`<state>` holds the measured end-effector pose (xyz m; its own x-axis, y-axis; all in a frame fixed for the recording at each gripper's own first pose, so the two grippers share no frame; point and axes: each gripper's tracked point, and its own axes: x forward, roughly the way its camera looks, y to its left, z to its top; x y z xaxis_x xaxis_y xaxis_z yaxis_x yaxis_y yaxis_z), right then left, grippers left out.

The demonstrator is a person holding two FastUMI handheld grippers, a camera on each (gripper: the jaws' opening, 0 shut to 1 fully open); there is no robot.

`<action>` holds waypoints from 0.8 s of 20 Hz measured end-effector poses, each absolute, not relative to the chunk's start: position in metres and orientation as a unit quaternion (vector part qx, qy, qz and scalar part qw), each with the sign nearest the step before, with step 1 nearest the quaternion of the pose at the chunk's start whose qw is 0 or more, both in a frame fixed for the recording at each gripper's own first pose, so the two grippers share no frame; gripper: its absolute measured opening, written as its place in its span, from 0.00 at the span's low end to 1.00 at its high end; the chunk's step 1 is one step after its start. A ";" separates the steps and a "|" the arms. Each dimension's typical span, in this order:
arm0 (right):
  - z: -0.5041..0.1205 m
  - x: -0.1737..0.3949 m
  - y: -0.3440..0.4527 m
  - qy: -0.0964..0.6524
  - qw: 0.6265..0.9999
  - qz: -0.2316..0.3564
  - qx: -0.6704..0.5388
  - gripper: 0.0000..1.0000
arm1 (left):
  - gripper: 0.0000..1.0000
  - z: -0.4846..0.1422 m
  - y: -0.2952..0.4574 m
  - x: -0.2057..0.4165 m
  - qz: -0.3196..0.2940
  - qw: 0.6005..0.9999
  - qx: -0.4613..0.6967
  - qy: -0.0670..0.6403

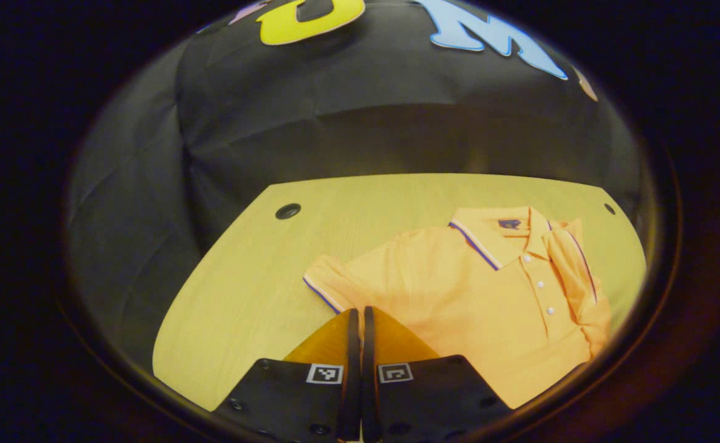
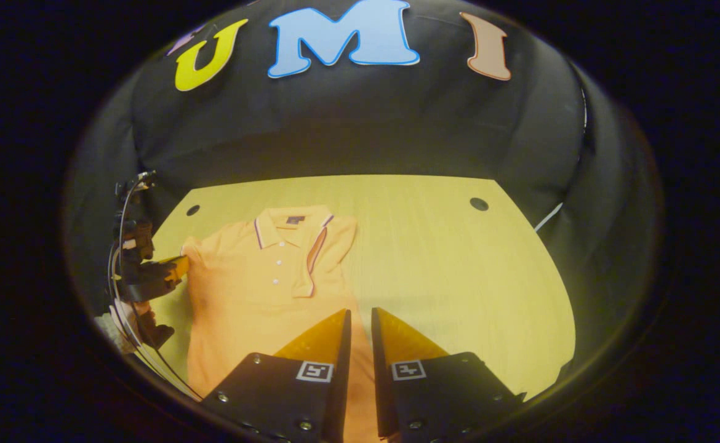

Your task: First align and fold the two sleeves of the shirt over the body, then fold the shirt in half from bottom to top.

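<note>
An orange polo shirt lies face up on the wooden table, collar toward the far wall. One sleeve is spread out flat, and its striped hem lies just beyond my left gripper, whose fingers are shut together with nothing visible between them. The other sleeve is folded over the chest beside the button placket. In the right gripper view the shirt lies to the left; my right gripper hovers over its lower edge, fingers a narrow gap apart. The left gripper shows at the spread sleeve.
The table has small round holes near its far corners. Bare wood stretches right of the shirt in the right gripper view. Black cloth walls close the booth behind and at the sides.
</note>
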<state>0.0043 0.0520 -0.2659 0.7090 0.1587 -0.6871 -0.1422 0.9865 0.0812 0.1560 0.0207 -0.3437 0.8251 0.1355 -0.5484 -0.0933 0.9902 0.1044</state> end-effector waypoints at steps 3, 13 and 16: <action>-0.268 0.002 0.049 0.373 0.924 0.078 0.019 0.20 | 0.07 -0.327 -0.007 0.161 0.032 0.959 0.055 0.274; -0.271 -0.016 0.012 0.380 0.923 0.043 0.044 0.20 | 0.07 -0.295 -0.137 0.162 -0.094 0.959 0.107 0.245; -0.274 -0.021 -0.001 0.384 0.921 0.028 0.052 0.20 | 0.07 -0.313 -0.178 0.159 -0.126 0.950 0.125 0.257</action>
